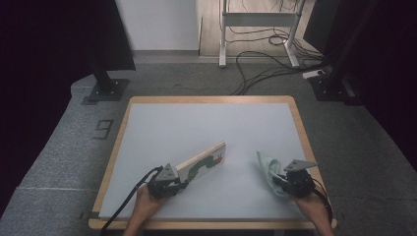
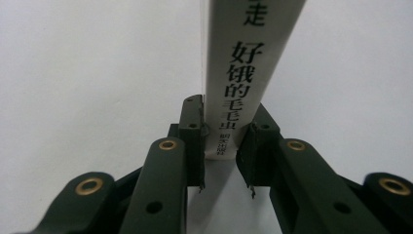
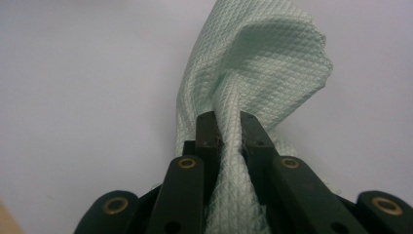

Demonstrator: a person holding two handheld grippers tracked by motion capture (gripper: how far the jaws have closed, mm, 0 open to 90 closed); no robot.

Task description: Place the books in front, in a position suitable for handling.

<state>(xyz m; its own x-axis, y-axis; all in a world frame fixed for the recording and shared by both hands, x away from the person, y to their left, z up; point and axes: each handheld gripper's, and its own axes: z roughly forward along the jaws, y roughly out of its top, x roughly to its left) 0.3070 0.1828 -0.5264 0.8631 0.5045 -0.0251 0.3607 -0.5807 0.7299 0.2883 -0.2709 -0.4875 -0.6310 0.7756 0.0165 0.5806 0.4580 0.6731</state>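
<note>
A thin picture book (image 1: 202, 162) with a green caterpillar on its white cover is held tilted over the table, its far end pointing away to the right. My left gripper (image 1: 169, 183) is shut on the book's near end. In the left gripper view both pads clamp the white spine (image 2: 233, 92), which bears black printed characters. A pale green waffle-weave cloth (image 1: 268, 168) is bunched up at the front right. My right gripper (image 1: 290, 183) is shut on the cloth (image 3: 253, 68), whose folds rise between the jaws in the right gripper view.
The table has a white mat (image 1: 206, 132) inside a wooden rim (image 1: 114, 152). Dark stand bases (image 1: 105, 88) sit on the grey floor beyond the table, with a white desk frame (image 1: 255, 29) and loose cables (image 1: 265, 64) farther back.
</note>
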